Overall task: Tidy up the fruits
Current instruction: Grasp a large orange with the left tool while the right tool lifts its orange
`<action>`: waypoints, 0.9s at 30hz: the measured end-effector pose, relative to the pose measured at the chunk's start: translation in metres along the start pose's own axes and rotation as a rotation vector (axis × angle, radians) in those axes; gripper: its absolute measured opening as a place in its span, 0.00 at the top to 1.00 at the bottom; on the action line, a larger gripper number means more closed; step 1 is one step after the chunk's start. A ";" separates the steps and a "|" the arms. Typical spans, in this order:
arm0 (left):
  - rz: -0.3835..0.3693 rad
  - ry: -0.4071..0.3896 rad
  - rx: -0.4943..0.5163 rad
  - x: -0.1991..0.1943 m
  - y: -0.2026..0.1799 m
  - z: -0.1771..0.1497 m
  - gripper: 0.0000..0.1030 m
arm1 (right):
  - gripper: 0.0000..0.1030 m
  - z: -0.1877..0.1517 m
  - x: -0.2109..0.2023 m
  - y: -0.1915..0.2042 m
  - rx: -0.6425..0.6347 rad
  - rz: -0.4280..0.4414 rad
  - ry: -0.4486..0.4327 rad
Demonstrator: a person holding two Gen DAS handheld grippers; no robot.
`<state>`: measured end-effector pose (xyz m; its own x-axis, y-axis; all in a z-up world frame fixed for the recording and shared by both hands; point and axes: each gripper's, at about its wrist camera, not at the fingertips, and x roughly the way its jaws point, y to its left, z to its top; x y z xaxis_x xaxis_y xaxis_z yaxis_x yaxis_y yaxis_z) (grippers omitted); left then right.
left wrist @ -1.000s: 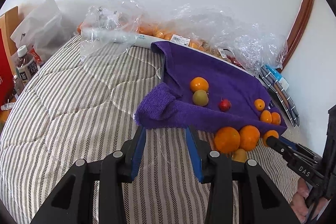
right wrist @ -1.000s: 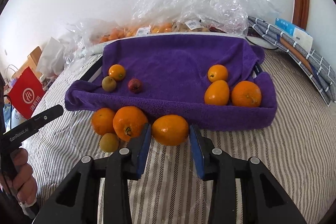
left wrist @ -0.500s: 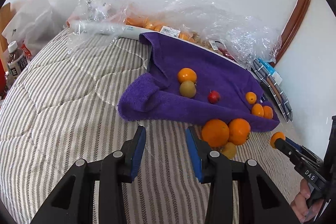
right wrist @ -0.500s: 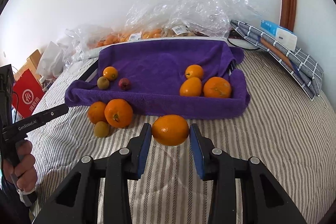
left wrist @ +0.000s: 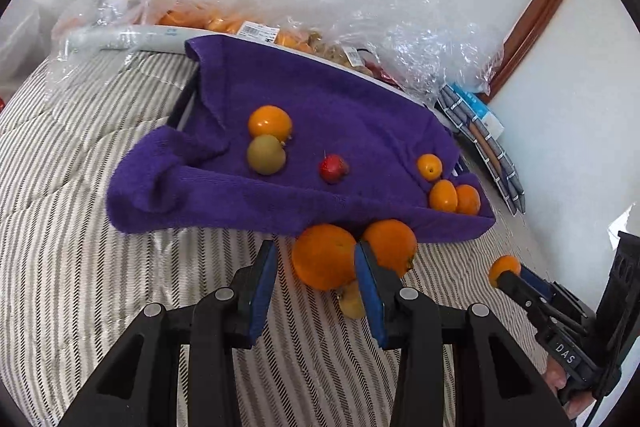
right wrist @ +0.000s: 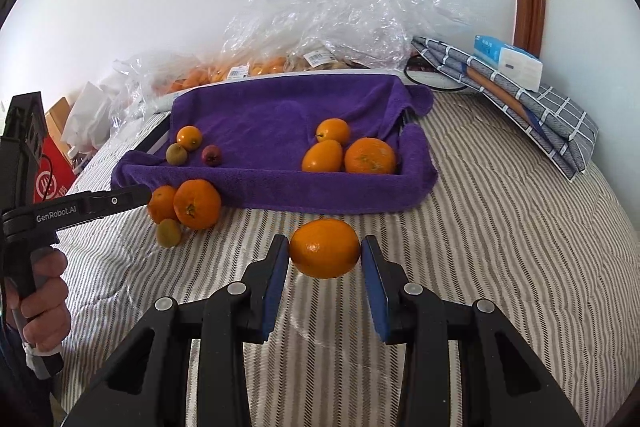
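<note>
A tray lined with a purple towel [left wrist: 360, 115] [right wrist: 276, 107] lies on the striped bed and holds several fruits: oranges, a green fruit and a small red one. My right gripper [right wrist: 325, 259] is shut on an orange [right wrist: 325, 249] and holds it above the bed in front of the tray; it also shows in the left wrist view [left wrist: 505, 266]. My left gripper [left wrist: 316, 279] is open, its jaws on either side of a large orange [left wrist: 323, 255] on the bed. A second orange [left wrist: 390, 241] and a yellow-green fruit [left wrist: 352, 301] lie beside it.
Clear plastic bags of fruit [right wrist: 328, 27] are piled behind the tray against the wall. A folded checked cloth [right wrist: 528, 99] with a small box lies at the right. A red bag [right wrist: 50, 179] and white bags stand at the left off the bed.
My right gripper has lifted the orange and drawn back from the tray. My left gripper has moved right and forward, and the large orange now sits between its open jaws.
</note>
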<state>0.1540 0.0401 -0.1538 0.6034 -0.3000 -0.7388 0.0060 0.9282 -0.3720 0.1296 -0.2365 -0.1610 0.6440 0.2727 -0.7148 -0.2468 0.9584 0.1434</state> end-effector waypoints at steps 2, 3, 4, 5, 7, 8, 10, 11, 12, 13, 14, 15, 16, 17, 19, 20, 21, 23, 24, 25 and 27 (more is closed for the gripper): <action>0.003 0.016 0.007 0.006 -0.001 -0.001 0.64 | 0.64 -0.001 0.000 -0.004 0.002 -0.007 0.002; 0.000 0.020 0.008 0.008 -0.001 -0.001 0.62 | 0.64 -0.001 0.000 -0.006 0.006 -0.010 0.003; -0.001 0.019 0.009 0.010 -0.001 0.000 0.61 | 0.64 -0.001 0.000 -0.008 0.009 -0.014 0.005; 0.002 0.019 0.012 0.010 -0.002 0.000 0.60 | 0.64 -0.001 0.001 -0.010 0.013 -0.016 0.006; 0.004 0.022 0.022 0.011 -0.003 0.002 0.60 | 0.64 0.000 0.003 -0.012 0.018 -0.018 0.007; 0.004 0.026 0.028 0.012 -0.004 0.002 0.60 | 0.64 0.000 0.004 -0.012 0.020 -0.020 0.009; 0.012 0.049 0.042 0.016 -0.007 0.001 0.60 | 0.64 0.001 0.007 -0.012 0.021 -0.019 0.013; 0.010 0.063 0.050 0.018 -0.008 0.001 0.60 | 0.64 0.001 0.008 -0.012 0.021 -0.020 0.015; 0.004 0.062 0.055 0.018 -0.009 0.000 0.59 | 0.64 0.001 0.010 -0.011 0.020 -0.020 0.019; 0.006 0.061 0.061 0.018 -0.010 0.000 0.59 | 0.64 0.002 0.011 -0.010 0.019 -0.019 0.021; 0.011 0.061 0.065 0.018 -0.010 0.000 0.59 | 0.64 0.002 0.012 -0.010 0.018 -0.017 0.022; 0.016 0.060 0.067 0.019 -0.011 0.000 0.59 | 0.64 0.002 0.012 -0.009 0.016 -0.016 0.022; 0.018 0.059 0.065 0.019 -0.011 0.001 0.59 | 0.64 0.002 0.013 -0.008 0.015 -0.016 0.022; 0.019 0.058 0.064 0.020 -0.011 0.001 0.59 | 0.64 0.002 0.013 -0.007 0.013 -0.017 0.022; 0.030 0.063 0.062 0.023 -0.011 0.002 0.60 | 0.64 0.002 0.015 -0.005 0.012 -0.014 0.026; 0.027 0.057 0.064 0.023 -0.011 0.002 0.60 | 0.64 0.002 0.016 -0.004 0.011 -0.013 0.028; 0.026 0.058 0.063 0.023 -0.011 0.002 0.60 | 0.64 0.003 0.017 -0.002 0.009 -0.013 0.030; 0.016 0.059 0.055 0.023 -0.009 0.002 0.62 | 0.64 0.003 0.017 0.000 0.007 -0.014 0.032; 0.008 0.059 0.047 0.022 -0.008 0.002 0.62 | 0.64 0.003 0.017 0.001 0.006 -0.014 0.032; 0.001 0.058 0.040 0.021 -0.007 0.002 0.63 | 0.64 0.004 0.017 0.002 0.005 -0.015 0.032; -0.018 0.047 0.027 0.017 -0.005 0.002 0.63 | 0.64 0.005 0.016 0.003 0.003 -0.018 0.030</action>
<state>0.1653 0.0309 -0.1632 0.5647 -0.3265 -0.7580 0.0386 0.9279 -0.3709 0.1424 -0.2289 -0.1685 0.6262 0.2528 -0.7375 -0.2328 0.9634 0.1326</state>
